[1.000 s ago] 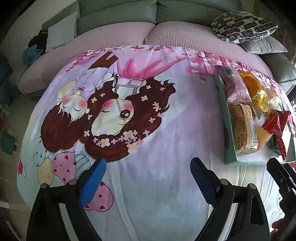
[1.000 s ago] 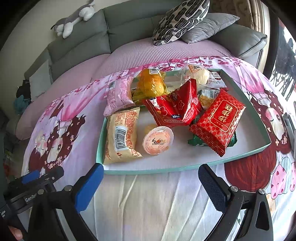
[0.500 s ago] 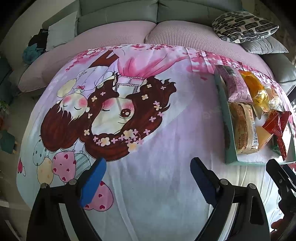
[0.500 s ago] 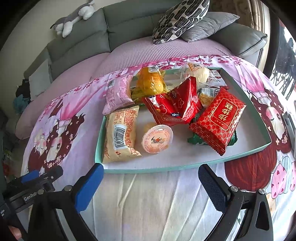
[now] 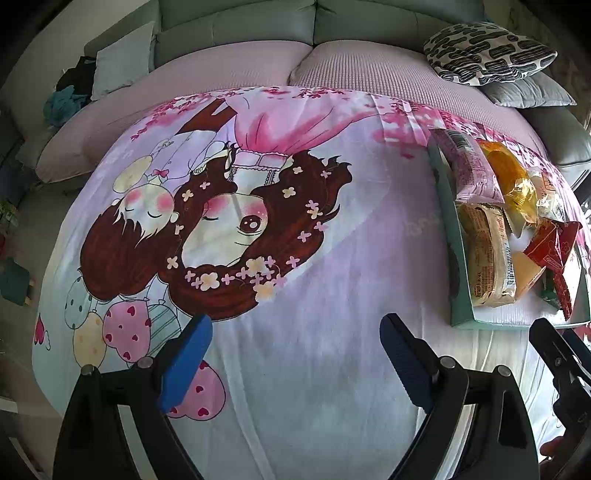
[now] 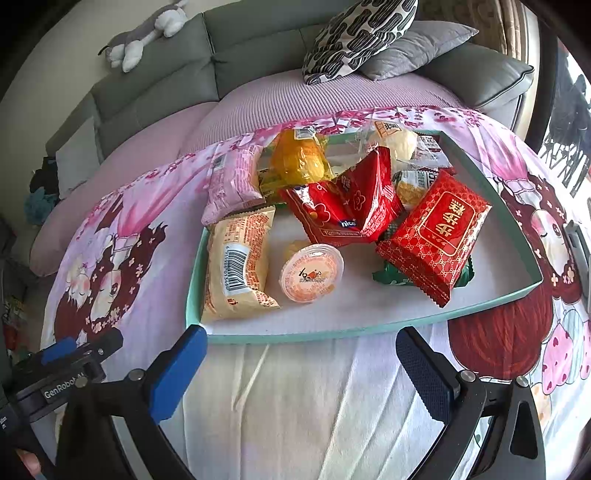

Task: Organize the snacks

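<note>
All the snacks already lie in the green tray (image 6: 369,330), so the job looks almost done, and the left gripper (image 5: 295,354) and right gripper (image 6: 301,363) hold nothing, jaws wide open.

A grey-green leather sectional sofa (image 6: 258,48) curves round the back, its seat under a ribbed lilac cover (image 5: 369,70). A black-and-white patterned cushion (image 5: 487,53) rests on a quilted grey pillow (image 5: 532,92). A grey-and-white plush toy (image 6: 147,35) lies along the backrest. A pale cartoon-print cloth (image 5: 295,350) spreads across the foreground. Daylight enters from a bright window (image 6: 565,158) at right.
</note>
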`<move>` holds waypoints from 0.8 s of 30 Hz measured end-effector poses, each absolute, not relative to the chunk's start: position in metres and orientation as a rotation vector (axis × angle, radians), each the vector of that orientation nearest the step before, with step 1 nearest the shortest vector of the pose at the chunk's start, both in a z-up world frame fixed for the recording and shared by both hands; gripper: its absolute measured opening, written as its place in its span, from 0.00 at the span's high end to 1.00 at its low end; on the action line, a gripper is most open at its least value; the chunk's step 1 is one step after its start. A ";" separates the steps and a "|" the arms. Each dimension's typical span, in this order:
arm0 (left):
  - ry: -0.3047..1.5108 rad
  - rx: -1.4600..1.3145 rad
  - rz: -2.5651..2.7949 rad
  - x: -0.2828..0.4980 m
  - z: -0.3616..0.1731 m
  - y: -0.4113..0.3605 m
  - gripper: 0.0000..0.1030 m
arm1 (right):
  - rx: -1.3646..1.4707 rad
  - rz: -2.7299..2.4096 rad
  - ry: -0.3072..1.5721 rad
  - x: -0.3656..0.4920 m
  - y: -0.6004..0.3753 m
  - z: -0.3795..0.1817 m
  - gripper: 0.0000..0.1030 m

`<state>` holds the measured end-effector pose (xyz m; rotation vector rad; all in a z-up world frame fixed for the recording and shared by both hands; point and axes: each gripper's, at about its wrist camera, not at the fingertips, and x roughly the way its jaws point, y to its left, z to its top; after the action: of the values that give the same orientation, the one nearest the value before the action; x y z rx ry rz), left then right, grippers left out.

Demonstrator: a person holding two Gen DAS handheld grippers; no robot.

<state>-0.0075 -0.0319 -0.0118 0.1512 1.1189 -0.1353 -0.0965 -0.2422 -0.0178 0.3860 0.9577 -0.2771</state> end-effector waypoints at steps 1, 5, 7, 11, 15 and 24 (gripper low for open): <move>1.119 0.150 -0.135 -0.007 -0.012 -0.032 0.10 | 0.386 -0.277 0.958 -0.097 -0.242 -0.018 0.00; 1.120 0.148 -0.133 -0.007 -0.012 -0.032 0.10 | 0.385 -0.277 0.961 -0.097 -0.243 -0.019 0.00; 1.122 0.148 -0.133 -0.007 -0.012 -0.032 0.10 | 0.385 -0.276 0.961 -0.097 -0.243 -0.019 0.00; 1.120 0.149 -0.134 -0.007 -0.012 -0.032 0.10 | 0.384 -0.276 0.963 -0.097 -0.243 -0.019 0.00; 1.120 0.149 -0.138 -0.007 -0.012 -0.032 0.10 | 0.384 -0.277 0.963 -0.096 -0.242 -0.019 0.00; 1.109 0.168 -0.136 -0.009 -0.011 -0.034 0.10 | 0.379 -0.274 0.972 -0.096 -0.242 -0.021 0.00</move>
<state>-0.0087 -0.0340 -0.0110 0.1682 1.1094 -0.1364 -0.0959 -0.2418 -0.0211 0.3788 0.9718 -0.2737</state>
